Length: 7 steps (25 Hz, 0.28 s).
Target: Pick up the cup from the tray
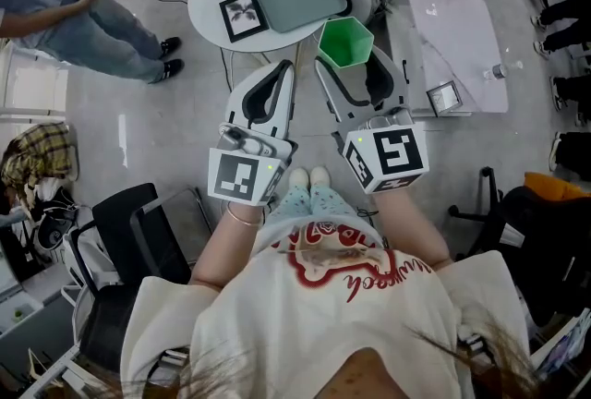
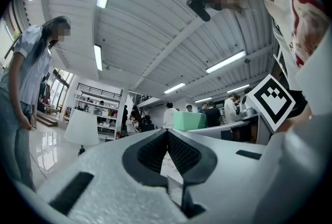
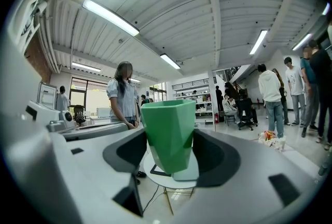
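Your right tongs (image 3: 170, 136) pinch the green cup (image 3: 168, 116) between them; hold that squeeze steady, cup upright. Your left tongs (image 2: 167, 134), alongside, are pressed together, empty.

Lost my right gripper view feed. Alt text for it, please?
The right gripper grips a green cup upright between its jaws, above a round white table that bears the tray. A person stands behind on the left, with others farther off under strip lights.
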Available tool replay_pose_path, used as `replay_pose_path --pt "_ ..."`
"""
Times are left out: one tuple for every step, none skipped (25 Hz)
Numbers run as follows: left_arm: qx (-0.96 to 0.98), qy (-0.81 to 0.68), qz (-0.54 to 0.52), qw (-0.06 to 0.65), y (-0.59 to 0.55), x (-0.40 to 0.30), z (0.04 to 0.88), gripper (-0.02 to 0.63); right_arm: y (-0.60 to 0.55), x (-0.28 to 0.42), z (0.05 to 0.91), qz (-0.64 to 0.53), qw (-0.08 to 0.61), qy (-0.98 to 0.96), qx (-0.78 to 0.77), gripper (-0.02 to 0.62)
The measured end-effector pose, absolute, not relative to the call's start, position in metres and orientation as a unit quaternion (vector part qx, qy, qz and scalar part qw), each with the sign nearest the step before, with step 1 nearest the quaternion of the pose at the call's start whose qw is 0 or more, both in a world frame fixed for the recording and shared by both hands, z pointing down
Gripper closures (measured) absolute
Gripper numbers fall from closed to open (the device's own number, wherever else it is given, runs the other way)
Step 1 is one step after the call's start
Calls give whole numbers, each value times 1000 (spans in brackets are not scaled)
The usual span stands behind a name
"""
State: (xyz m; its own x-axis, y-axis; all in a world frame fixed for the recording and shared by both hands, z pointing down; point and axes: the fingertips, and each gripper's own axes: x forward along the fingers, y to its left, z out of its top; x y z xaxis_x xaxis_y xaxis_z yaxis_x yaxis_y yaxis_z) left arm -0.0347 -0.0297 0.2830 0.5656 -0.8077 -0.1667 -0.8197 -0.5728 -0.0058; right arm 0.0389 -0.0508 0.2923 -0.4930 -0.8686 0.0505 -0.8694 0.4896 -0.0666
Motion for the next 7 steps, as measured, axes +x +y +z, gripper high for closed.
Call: replay_pose_path --pt "-884 460 73 42 -29 -34 283 594 -50 39 293 42 5 -863 503 308" --pt "-884 460 73 42 -29 -34 283 594 -50 39 293 41 6 -863 503 308" --pt "-884 460 74 43 -29 -34 283 594 -49 40 293 41 6 -863 503 308" --pt "-884 460 74 43 -29 -34 283 594 -49 40 293 40 6 -863 503 308" --pt "-884 460 75 43 -28 -34 282 594 -49 40 293 40 6 -863 503 308" --pt "-884 460 75 43 -28 -34 282 594 -48 39 292 39 7 -863 503 308" --pt "-883 460 75 43 -28 -34 283 594 -48 39 292 38 7 -864 503 307"
